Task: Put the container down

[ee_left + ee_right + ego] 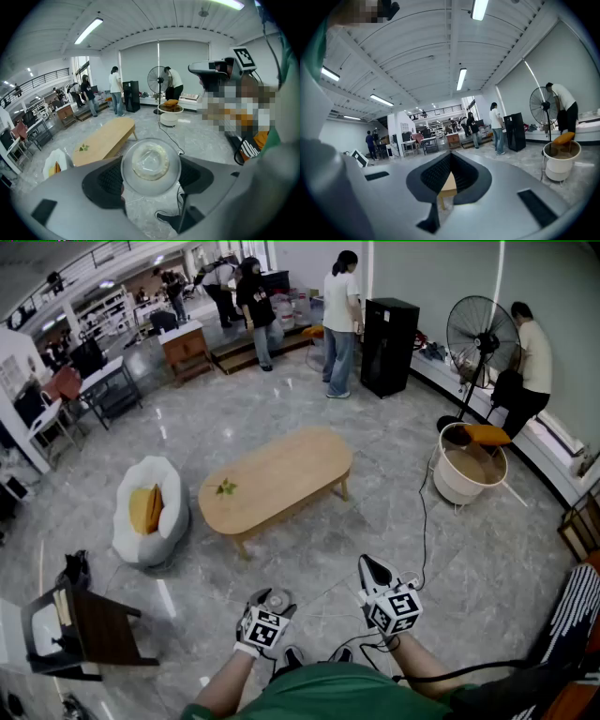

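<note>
A round clear container [151,165] with a pale lid sits between the jaws of my left gripper [151,174], whose dark pads press on its sides. In the head view the left gripper [270,606] holds this container [277,599] low over the grey floor, close to my body. My right gripper [373,574] hangs beside it with its jaws closed tip to tip and nothing in them. Ahead stands the oval wooden coffee table [277,479], with a small green leaf [225,487] on its left end. The table's edge [449,185] shows below the right gripper [450,154].
A white beanbag seat [150,512] with a yellow cushion stands left of the table. A dark side table [94,629] is at the near left. A white tub [469,470], a standing fan [481,334] and a floor cable [423,521] lie to the right. Several people stand at the back.
</note>
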Motion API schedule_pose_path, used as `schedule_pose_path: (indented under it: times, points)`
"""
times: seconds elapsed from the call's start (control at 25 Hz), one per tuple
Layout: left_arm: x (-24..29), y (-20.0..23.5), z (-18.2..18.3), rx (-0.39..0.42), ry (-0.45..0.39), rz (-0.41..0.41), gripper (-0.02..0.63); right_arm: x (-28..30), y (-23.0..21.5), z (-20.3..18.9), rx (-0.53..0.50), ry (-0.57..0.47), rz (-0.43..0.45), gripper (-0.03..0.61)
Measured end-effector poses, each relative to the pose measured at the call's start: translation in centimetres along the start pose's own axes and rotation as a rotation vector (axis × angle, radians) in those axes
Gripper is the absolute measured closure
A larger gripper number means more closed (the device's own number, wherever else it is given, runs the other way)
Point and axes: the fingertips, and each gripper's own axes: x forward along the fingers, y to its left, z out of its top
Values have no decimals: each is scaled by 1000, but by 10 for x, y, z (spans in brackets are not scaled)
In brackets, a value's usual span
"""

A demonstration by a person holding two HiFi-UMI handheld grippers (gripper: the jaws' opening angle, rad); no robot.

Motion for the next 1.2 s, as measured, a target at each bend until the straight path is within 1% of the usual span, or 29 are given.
schedule_pose_path:
  times: [0.16,0.48,0.76,0.96,1.08,1.2]
  points:
    - [-10,23,4,12,-23,-14,272,9,16,8,-26,-14,-18,565]
    - [-29,52,5,72,-67,-95,272,16,55,12,-56,-26,-85,565]
    - [-40,83,-13,75,-91,-132,272,14,89,2,-54,-10,-154,565]
    - [-48,90,-16,87,-96,-159,272,12,96,10,-67,-11,-191,565]
    - [-48,92,-9,122,-104,-189,272,18,96,13,-59,-20,-206,565]
    - [-49,87,-3,158,-97,-200,272,17,95,8,-47,-13,-208,565]
